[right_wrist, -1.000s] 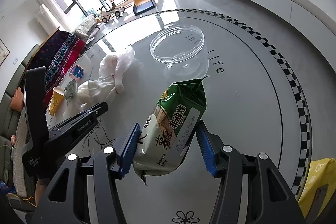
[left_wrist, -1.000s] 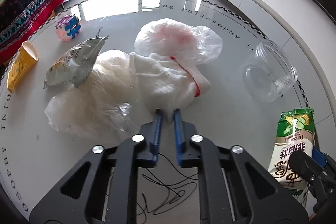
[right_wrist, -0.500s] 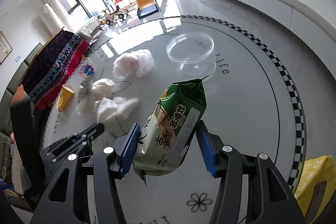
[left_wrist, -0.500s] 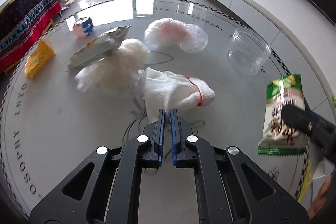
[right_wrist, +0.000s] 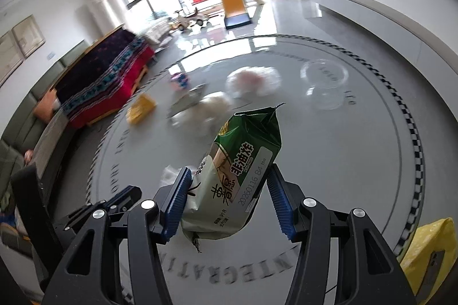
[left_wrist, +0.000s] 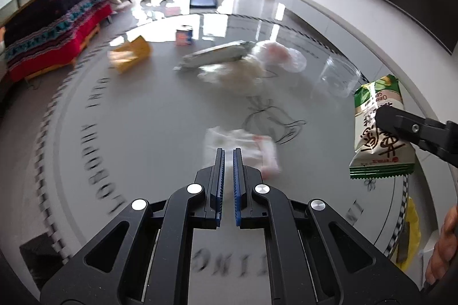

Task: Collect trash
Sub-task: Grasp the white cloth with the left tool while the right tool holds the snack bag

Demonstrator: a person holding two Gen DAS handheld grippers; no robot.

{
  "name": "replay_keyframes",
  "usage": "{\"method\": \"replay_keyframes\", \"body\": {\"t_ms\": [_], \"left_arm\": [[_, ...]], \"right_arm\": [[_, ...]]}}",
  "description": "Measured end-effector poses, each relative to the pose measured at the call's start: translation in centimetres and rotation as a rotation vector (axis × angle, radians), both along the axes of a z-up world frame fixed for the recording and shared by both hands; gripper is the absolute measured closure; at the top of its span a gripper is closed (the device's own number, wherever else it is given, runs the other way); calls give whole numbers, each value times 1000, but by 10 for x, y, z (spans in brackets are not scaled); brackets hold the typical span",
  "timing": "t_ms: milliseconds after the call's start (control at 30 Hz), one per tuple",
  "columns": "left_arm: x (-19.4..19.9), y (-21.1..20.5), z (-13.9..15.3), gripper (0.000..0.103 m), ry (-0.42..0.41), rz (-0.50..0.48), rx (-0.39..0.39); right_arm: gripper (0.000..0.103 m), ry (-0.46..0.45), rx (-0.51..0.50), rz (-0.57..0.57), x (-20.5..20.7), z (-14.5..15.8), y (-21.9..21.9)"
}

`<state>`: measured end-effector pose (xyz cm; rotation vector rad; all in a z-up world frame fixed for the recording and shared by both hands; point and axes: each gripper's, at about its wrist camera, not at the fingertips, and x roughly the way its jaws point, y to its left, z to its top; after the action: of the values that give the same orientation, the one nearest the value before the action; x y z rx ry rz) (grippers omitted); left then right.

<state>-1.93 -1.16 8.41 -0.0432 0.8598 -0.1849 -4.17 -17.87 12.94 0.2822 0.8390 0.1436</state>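
Both tools have pulled back from the litter pile. The left tool [left_wrist: 228,154] is pinched shut over a white knitted glove [left_wrist: 243,146]; the right tool [right_wrist: 229,190] clamps a green snack packet [right_wrist: 237,176] above the round grey table [right_wrist: 357,150].

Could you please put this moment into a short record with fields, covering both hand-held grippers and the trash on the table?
left hand-held gripper: shut, white glove hanging at its tips
right hand-held gripper: shut on green snack packet, held clear of table
round table: yellow cup on its side, silver wrapper, clear plastic bags, clear jar, black thread
yellow bag: past the near right rim
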Motion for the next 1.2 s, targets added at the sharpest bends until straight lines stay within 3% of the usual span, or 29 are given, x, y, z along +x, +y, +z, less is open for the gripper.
{"method": "replay_keyframes", "body": {"t_ms": [233,367,667,700,733,767,867,1200], "left_arm": [[-48,62,10,98,-37,99,4],[-58,85,12,98,-23,134,-16],[-33,44,-5,98,42,64,-13],[-28,39,-8,94,55,63,-2],[-28,35,-11,64,63,65,7],[-26,31,-14,8,66,68,13],[-24,22,-15,6,15,69,27],[18,-10,-35,6,82,10,64]], "right_arm": [[47,-17,-11,134,-27,8,64],[47,-54,-8,146,-37,19,73],[47,-58,-9,66,-36,19,33],[47,-53,-5,56,-34,17,28],[47,-49,-3,47,-32,15,24],[47,-47,-3,39,-30,13,21],[47,-39,1,16,-23,8,11],[47,10,35,-19,11,-17,-14]]}}
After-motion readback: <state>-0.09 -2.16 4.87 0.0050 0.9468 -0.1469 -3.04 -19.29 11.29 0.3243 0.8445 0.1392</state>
